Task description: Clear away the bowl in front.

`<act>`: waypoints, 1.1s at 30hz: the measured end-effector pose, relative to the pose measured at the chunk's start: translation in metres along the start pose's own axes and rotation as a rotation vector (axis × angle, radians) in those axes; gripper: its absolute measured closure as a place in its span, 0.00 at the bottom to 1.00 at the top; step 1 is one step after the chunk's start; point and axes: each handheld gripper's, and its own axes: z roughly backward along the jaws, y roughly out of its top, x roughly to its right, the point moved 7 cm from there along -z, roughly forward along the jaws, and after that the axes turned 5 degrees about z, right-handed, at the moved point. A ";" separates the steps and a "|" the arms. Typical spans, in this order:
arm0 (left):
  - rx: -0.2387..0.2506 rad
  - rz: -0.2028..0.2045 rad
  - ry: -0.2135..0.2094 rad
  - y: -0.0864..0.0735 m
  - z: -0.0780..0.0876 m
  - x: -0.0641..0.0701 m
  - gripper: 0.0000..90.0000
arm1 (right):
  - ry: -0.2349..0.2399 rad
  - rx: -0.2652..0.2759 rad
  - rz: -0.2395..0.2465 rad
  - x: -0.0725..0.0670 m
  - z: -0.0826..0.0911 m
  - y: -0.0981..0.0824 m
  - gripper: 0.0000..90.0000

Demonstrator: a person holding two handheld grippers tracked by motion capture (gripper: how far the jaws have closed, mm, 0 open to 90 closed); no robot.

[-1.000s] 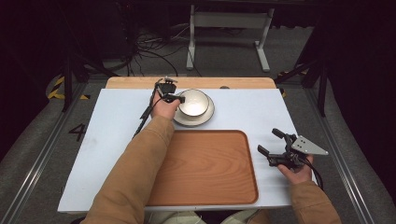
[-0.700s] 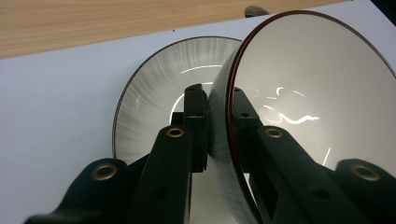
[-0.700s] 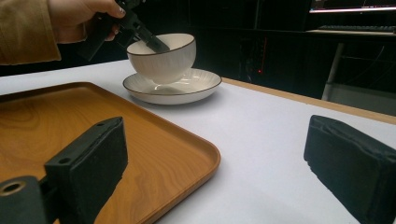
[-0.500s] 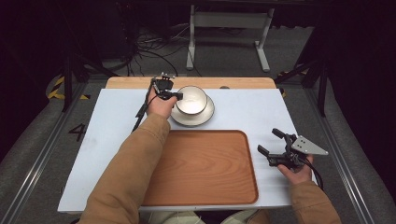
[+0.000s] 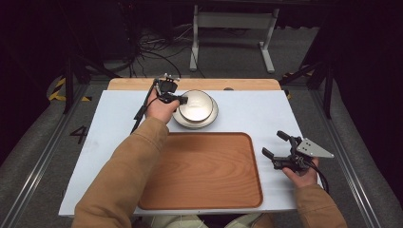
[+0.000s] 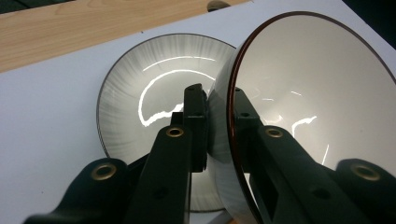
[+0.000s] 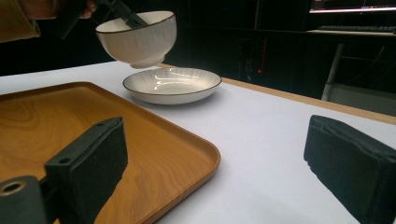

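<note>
Big wooden tray (image 5: 199, 171) sits bare between my two grippers, nothing loaded yet. Plate (image 7: 172, 84) rests on the white table (image 5: 256, 114), just under my left gripper (image 5: 172, 97). Bowl (image 7: 137, 38) is off the plate, hanging tilted above it, w/ left jaws clamped on its rim, one pad inside, one outside. Right gripper (image 5: 275, 145) idles beside the tray's right edge, jaws wide apart, holding nothing. My read: lift done; carrying the bowl to the tray, prob. the plate too, is left.
</note>
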 end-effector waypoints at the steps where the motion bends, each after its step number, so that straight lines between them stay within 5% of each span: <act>1: -0.005 -0.011 -0.006 -0.001 0.003 0.003 0.91 | 0.000 0.000 0.000 0.000 0.000 0.000 0.07; 33: -0.072 -0.185 -0.129 -0.031 0.059 0.048 0.90 | -0.002 0.002 0.000 0.000 0.000 0.000 0.07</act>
